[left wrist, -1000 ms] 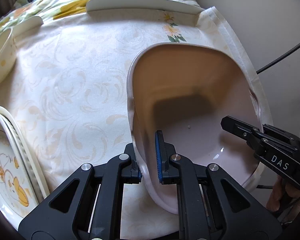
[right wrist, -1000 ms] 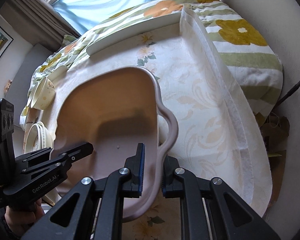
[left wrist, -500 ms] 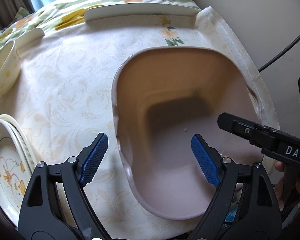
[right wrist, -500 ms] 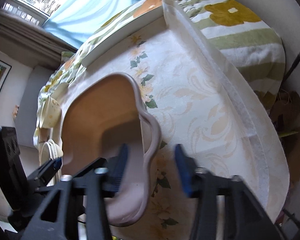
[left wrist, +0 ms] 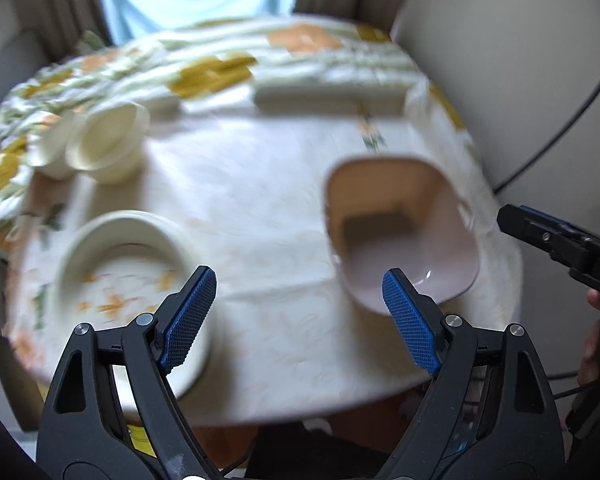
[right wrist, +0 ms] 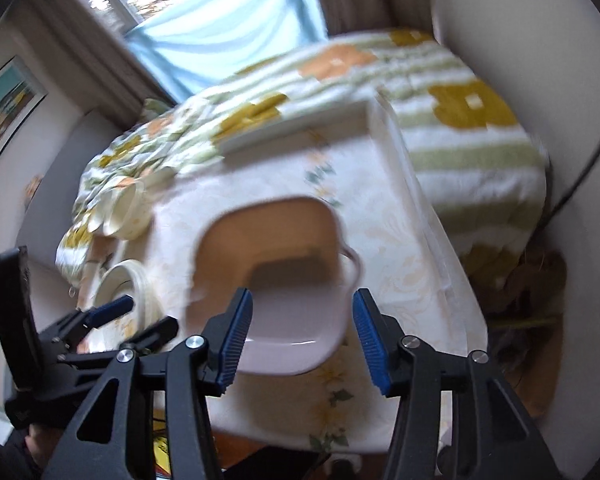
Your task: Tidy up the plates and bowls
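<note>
A pink rectangular basin (left wrist: 404,224) (right wrist: 276,264) stands empty on the cream tablecloth (left wrist: 260,200), near the table's front right edge. My left gripper (left wrist: 300,316) hovers open above the cloth, left of the basin, with nothing between its blue pads. My right gripper (right wrist: 304,340) is also open above the basin's near right corner and touches nothing. A stack of flowered plates (left wrist: 128,264) (right wrist: 120,284) lies at the front left. Two cream bowls (left wrist: 104,148) (right wrist: 128,208) lie tipped at the back left. The picture is blurred by motion.
A long white dish (left wrist: 328,92) (right wrist: 296,128) lies along the far side of the table. A flowered striped cloth (right wrist: 472,136) covers the back and right. Walls stand close on the right, with a black cable (left wrist: 560,128). Each gripper shows in the other's view (left wrist: 540,228) (right wrist: 144,316).
Both grippers were shut on the basin's rims, one on each side. They opened, let the basin go and rose up and back, so more of the table shows.
</note>
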The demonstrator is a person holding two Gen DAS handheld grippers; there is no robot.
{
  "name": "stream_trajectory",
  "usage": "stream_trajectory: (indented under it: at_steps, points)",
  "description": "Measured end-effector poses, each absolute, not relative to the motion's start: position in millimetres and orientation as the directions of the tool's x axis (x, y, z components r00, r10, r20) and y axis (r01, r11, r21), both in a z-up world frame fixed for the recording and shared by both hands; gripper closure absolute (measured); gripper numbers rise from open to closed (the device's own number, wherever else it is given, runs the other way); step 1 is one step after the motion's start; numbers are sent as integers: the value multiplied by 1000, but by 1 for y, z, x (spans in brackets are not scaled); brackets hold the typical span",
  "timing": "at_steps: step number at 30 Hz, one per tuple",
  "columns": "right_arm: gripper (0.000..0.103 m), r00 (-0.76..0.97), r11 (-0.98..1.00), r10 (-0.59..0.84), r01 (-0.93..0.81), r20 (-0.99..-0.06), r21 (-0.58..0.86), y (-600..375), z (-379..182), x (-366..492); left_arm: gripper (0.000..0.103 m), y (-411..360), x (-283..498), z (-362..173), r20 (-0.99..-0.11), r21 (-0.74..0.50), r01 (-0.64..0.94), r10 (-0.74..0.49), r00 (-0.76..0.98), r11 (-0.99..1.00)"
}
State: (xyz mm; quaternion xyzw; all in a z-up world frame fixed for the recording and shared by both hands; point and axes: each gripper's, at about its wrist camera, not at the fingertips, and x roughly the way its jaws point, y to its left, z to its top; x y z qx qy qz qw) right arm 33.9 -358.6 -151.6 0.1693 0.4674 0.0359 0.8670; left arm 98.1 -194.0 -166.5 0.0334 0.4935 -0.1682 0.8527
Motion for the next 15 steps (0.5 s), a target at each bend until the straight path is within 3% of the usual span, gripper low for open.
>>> stream_trajectory:
  at_steps: [2,3,4,10,15]
  points:
    - [44,583,947,240,36,-776,319,-344,-133,34,12,-167,87,-136,-812,-111,266,-242,531,958]
    - [19,596,950,249,5,-764,313,-336,-124,35,2,-160,86,-128,-799,-109,247,-233,554,963]
    - [2,612,951,258,-26,-747,308,-327,-115,38,0,-149,86,-119,-784,-103,221,-216,582,970]
    - [1,644,952,302,-160,-703,262,-275,-88,66,0,-86,101,-86,-737,-102,100,-143,661,990]
    - [1,582,949,315,-206,-750,239,-235,-93,109,0,-32,143,-90,-761,-125,25,-113,638,992]
